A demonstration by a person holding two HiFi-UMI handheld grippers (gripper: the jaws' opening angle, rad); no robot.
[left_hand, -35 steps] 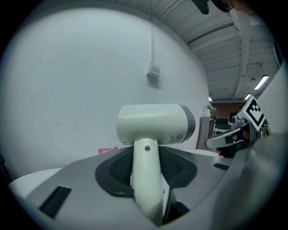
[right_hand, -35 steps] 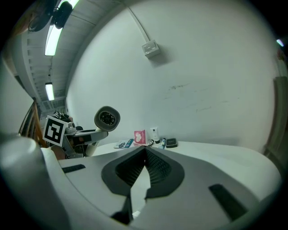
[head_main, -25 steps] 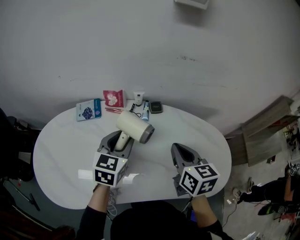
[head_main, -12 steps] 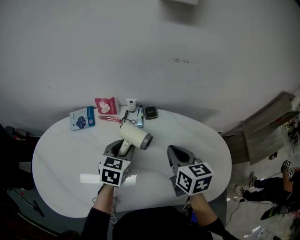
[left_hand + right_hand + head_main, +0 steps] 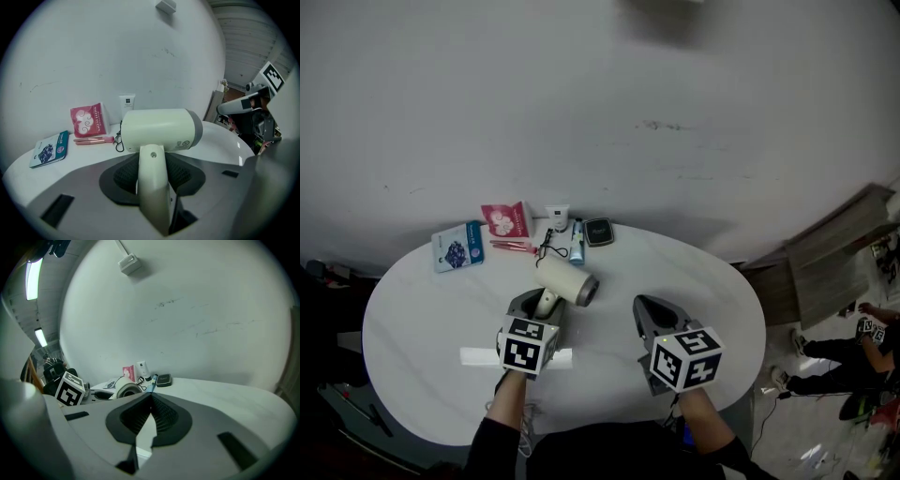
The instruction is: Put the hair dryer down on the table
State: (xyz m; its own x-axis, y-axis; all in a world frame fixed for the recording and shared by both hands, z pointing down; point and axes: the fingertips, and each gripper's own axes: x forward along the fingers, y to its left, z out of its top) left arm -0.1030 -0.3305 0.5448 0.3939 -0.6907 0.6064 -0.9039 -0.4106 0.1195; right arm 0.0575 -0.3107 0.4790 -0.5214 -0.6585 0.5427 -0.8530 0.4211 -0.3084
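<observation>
Since a sec ago the left gripper has dropped toward the table w/ the dryer. The barrel overlapped the small stuff at the back then; now it sits just short of it. The right gripper has sunk a little too.

Room: plain pale wall behind, w/ a small white box fixed high on it. The white oval table stands close to that wall. Boards lean at the right, & a person's legs show low at the far right.

Along the table's back edge, left to right: blue packet, red packet, white tube, dark compact. Just in front of those are a pink stick, a black cord & a blue tube. A white strip lies nearer the front, partly hidden by the left gripper.

Hands: both forearms in dark sleeves come in from the near edge. The grippers are side by side, tilted down, pointing toward the wall.

The left gripper clamps the dryer's handle between its pads, barrel lying crosswise w/ the grey end to the right. The dryer is low over the table's middle, left of ctr; can't tell if it touches the top.

The right gripper's jaws are closed tip to tip w/ nothing in them, apart from the dryer on its right.
</observation>
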